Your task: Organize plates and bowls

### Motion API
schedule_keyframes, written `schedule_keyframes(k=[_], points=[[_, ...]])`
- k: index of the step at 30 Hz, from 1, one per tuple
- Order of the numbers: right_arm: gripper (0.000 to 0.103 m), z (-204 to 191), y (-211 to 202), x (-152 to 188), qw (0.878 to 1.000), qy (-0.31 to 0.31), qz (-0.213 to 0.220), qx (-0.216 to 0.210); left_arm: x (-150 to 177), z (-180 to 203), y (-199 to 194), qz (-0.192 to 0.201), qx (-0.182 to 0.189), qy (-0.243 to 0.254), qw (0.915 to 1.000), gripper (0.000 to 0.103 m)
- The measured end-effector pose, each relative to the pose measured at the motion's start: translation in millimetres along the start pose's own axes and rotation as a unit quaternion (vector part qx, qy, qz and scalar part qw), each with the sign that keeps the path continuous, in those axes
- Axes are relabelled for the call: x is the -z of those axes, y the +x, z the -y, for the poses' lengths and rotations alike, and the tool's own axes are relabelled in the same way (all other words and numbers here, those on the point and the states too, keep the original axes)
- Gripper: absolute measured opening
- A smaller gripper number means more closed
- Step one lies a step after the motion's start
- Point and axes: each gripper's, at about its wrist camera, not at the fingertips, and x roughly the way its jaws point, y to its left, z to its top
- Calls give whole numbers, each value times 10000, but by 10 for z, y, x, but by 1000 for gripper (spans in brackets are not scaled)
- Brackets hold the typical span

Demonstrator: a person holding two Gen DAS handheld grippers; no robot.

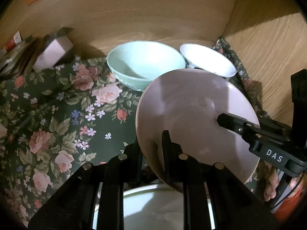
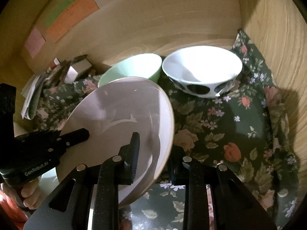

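Both grippers hold one round pale pink plate up in the air, tilted over the desk. The left gripper has its jaws pinched on the plate's near left rim. The right gripper has its jaws pinched on the plate's right rim, one finger lying on the plate's inside.

The desk wears a dark green cloth with pink roses. At the back edge of the desk, near the wooden wall, sits a mint green bowl. Just beside it, toward the back right corner, sits a white bowl with dark spots. Under the left gripper lies a white plate with a green rim. A small grey box rests near the back left corner.
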Motion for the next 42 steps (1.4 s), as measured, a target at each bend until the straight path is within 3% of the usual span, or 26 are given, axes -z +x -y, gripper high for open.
schedule_keyframes(k=[14,42], points=[[24,-434,-308,6,9984,-408,330,-189,103,-139,-523,514,-31,-298,9982,18],[24,-1749,0,191,9842,-1462,-36,-999,892,-1207,-1442,1106,-790,-1241,9829,18]])
